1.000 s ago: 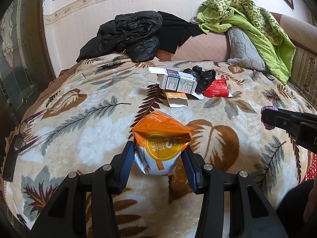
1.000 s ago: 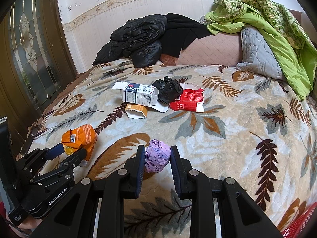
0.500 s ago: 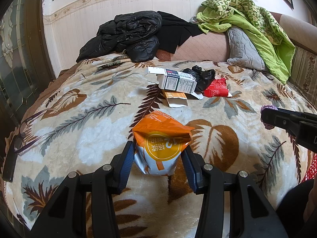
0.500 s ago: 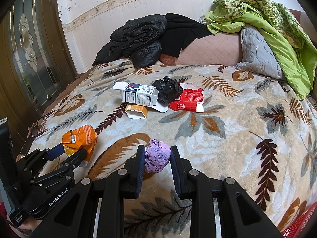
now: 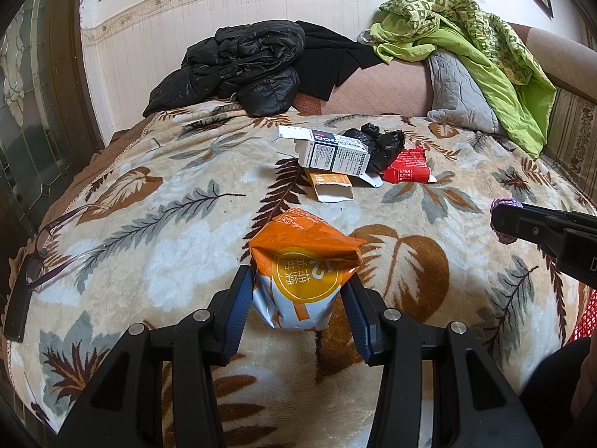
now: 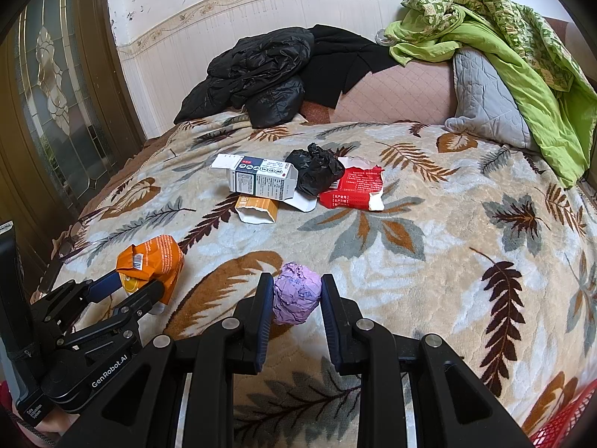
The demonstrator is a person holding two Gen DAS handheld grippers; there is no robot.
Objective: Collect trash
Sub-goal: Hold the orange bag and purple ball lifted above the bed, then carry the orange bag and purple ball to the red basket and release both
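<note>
Left hand-held gripper (image 5: 298, 306) pinching an orange snack bag (image 5: 304, 272), blue-padded fingers (image 5: 238, 310) pressed against both sides of the bag's lower half, crumpled top sticking up just ahead of the fingertips. Right hand-held gripper (image 6: 296, 298) pinching a crumpled purple paper ball (image 6: 296, 298), fingers touching it on either side. Both held low over a bed (image 6: 466, 261) covered with a cream blanket printed with brown and grey leaves.

Farther ahead of both grippers, near the middle of the bed, a cluster of more trash: a white and blue carton (image 6: 261, 181) lying on its side with an end flap open; a small torn orange box (image 6: 257, 209) just in front of it, nearer the grippers, partly under the carton; a crumpled black plastic bag (image 6: 317, 170) touching the carton's right end; a torn red wrapper (image 6: 352, 194) just right of the black bag.

Seen from the right wrist, left hand-held gripper and orange bag off to the left, well apart from the purple ball.

At the far edge of the bed, a black puffer jacket (image 5: 242, 67) heaped against the wall, a grey quilted pillow (image 5: 455, 93) to its right, a green blanket (image 5: 485, 52) draped over the pillow. Eyeglasses (image 5: 48, 250) on the bed's left edge. A bit of red mesh (image 6: 563, 425) at the lower right.
</note>
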